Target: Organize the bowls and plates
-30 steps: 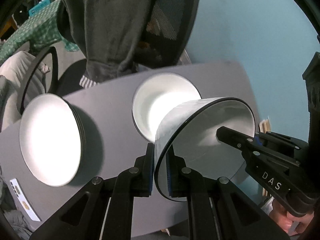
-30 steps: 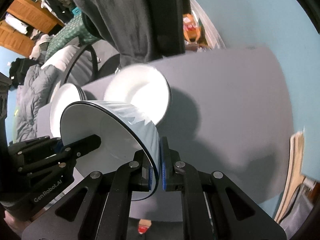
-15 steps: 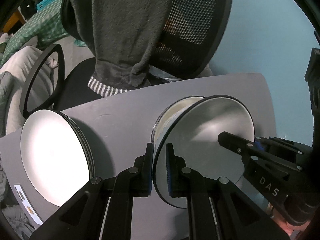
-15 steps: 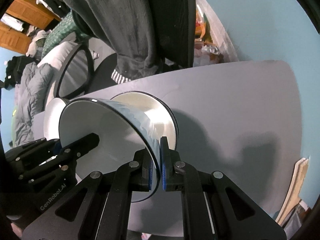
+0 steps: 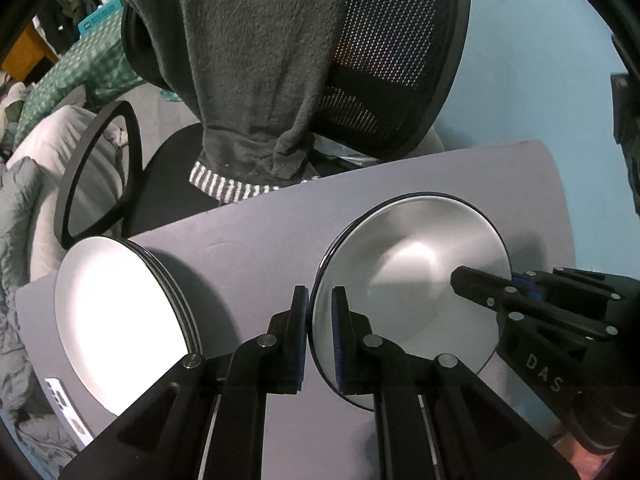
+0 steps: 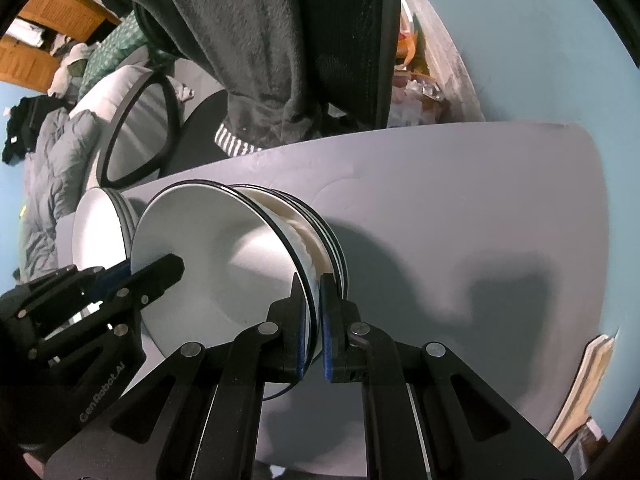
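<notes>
Pale blue wall (image 5: 520,60); black mesh office chair (image 5: 392,60) draped with dark grey fleece garment (image 5: 248,60); matte grey surface (image 6: 460,208); wooden shelving (image 6: 52,12) far left.

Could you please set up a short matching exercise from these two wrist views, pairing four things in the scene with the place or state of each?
Things:
1. top bowl
2. stack of plates
3. dark fleece garment
4. left gripper

Places or states:
A. draped over the office chair back
B. shut on the bowl's rim
C. nested into the bowl stack, clamped on both sides
D. resting on the grey table, apart from both grippers

Pairs: 1-C, 2-D, 3-A, 4-B
</notes>
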`<act>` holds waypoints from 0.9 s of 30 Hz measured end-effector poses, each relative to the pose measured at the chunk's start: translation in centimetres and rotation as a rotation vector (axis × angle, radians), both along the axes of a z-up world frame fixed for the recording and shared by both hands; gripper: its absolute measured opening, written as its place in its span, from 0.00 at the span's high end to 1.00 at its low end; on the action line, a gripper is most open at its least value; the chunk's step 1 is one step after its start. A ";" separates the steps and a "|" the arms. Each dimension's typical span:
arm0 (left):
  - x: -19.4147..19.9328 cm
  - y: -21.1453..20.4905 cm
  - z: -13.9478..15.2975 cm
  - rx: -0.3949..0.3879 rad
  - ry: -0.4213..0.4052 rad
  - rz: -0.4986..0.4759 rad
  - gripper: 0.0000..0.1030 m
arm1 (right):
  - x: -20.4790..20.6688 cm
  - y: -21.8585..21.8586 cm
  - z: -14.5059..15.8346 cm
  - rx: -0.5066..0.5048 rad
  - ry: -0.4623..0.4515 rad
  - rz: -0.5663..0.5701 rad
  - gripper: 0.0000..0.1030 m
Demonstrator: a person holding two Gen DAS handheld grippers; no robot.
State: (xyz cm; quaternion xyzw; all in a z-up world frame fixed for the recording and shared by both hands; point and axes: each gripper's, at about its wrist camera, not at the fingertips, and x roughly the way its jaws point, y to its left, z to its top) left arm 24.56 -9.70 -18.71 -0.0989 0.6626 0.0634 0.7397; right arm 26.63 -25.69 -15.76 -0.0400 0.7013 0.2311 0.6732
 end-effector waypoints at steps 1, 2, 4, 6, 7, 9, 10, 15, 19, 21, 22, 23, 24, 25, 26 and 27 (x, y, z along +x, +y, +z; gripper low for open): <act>0.0 0.0 0.0 0.005 0.000 -0.004 0.91 | 0.0 0.0 0.1 -0.004 0.006 -0.002 0.93; 0.0 0.0 0.1 0.010 0.001 -0.006 0.91 | 0.1 0.0 0.1 -0.008 0.011 -0.004 0.93; 0.0 0.1 0.1 0.006 0.004 -0.004 0.90 | 0.1 0.1 0.1 -0.011 0.023 -0.008 0.90; -0.1 0.3 0.2 -0.007 -0.001 0.005 0.90 | 0.2 0.0 0.1 0.008 0.037 -0.012 0.82; -0.2 0.4 0.2 -0.006 -0.003 0.009 0.88 | 0.2 0.0 0.1 0.025 0.045 -0.015 0.80; -0.3 0.7 0.3 -0.014 -0.003 0.022 0.88 | 0.2 0.0 0.3 0.031 0.047 -0.014 0.80; -0.4 0.7 0.3 -0.018 -0.003 0.028 0.88 | 0.2 0.0 0.4 0.029 0.045 -0.011 0.78; -0.8 1.0 0.5 -0.035 -0.007 0.039 0.87 | -0.1 0.3 0.6 0.021 0.034 -0.009 0.75; -0.9 1.3 0.8 -0.041 -0.020 0.042 0.87 | -0.2 0.4 1.1 0.019 0.020 -0.015 0.71; -0.9 1.4 0.8 -0.049 -0.022 0.049 0.86 | -0.2 0.4 1.3 0.020 0.014 -0.022 0.70; -0.9 1.5 0.8 -0.051 -0.021 0.052 0.86 | -0.2 0.3 1.3 0.020 0.012 -0.022 0.70; -1.0 1.6 0.8 -0.053 -0.020 0.053 0.86 | -0.2 0.3 1.4 0.020 0.012 -0.026 0.70; -1.0 1.6 0.8 -0.054 -0.018 0.052 0.86 | -0.2 0.2 1.5 0.018 0.010 -0.028 0.69; -1.1 1.6 0.9 -0.061 -0.021 0.050 0.85 | -0.2 0.2 1.6 0.015 0.004 -0.027 0.66; -1.1 1.6 1.0 -0.061 -0.025 0.047 0.84 | -0.2 0.3 1.6 0.005 -0.001 -0.023 0.64; -1.1 1.6 1.1 -0.056 -0.029 0.044 0.84 | -0.2 0.3 1.7 0.005 -0.005 -0.021 0.64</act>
